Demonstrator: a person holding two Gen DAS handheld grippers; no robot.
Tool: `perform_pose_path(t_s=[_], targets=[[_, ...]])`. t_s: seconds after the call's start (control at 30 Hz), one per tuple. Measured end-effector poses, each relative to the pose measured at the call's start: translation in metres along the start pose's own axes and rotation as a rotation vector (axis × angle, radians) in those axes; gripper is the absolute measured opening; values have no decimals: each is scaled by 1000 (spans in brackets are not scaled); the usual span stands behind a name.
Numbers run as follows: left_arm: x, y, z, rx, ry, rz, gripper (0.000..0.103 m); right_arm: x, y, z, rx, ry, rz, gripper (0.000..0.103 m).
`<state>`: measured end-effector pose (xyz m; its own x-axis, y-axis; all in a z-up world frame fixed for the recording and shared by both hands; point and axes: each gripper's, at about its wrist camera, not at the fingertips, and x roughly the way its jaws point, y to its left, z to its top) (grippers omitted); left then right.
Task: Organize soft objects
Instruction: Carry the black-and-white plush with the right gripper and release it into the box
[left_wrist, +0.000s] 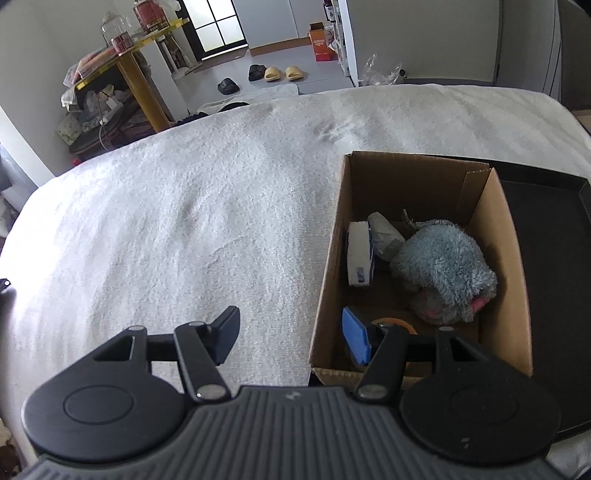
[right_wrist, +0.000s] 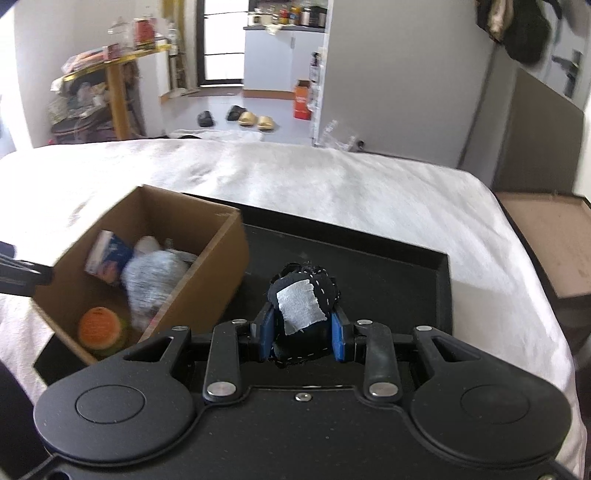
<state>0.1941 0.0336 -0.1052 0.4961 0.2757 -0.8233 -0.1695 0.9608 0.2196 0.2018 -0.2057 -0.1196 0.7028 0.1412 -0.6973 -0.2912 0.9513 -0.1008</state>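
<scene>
A cardboard box (left_wrist: 498, 236) stands on a white bed, partly on a black tray (left_wrist: 546, 258). Inside lie a grey-blue plush toy (left_wrist: 443, 266), a white and blue tissue pack (left_wrist: 360, 254) and a grey bundle (left_wrist: 384, 232). My left gripper (left_wrist: 291, 339) is open, its jaws straddling the box's near-left wall. In the right wrist view the box (right_wrist: 214, 273) also holds an orange round toy (right_wrist: 98, 326). My right gripper (right_wrist: 302, 332) is shut on a black stitched cloth ball with a white patch (right_wrist: 301, 302), held above the black tray (right_wrist: 388, 273).
The white bed cover (left_wrist: 184, 221) spreads left and beyond the box. A cluttered yellow side table (left_wrist: 140, 70) stands past the bed's far-left corner. Slippers (left_wrist: 284, 74) lie on the floor beyond. A brown board (right_wrist: 550, 236) lies right of the bed.
</scene>
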Motion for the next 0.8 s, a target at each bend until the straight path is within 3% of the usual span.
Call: perform_pose_path(t_s=[0.3, 0.67, 0.8], targets=[[10, 10, 0, -38, 20, -87, 56, -14, 35, 21, -76, -60, 74, 30], [17, 20, -3, -78, 45, -159, 47, -17, 70, 26, -139, -37, 140, 32], [23, 22, -3, -76, 64, -163, 34, -14, 85, 26, -161, -16, 161, 33]])
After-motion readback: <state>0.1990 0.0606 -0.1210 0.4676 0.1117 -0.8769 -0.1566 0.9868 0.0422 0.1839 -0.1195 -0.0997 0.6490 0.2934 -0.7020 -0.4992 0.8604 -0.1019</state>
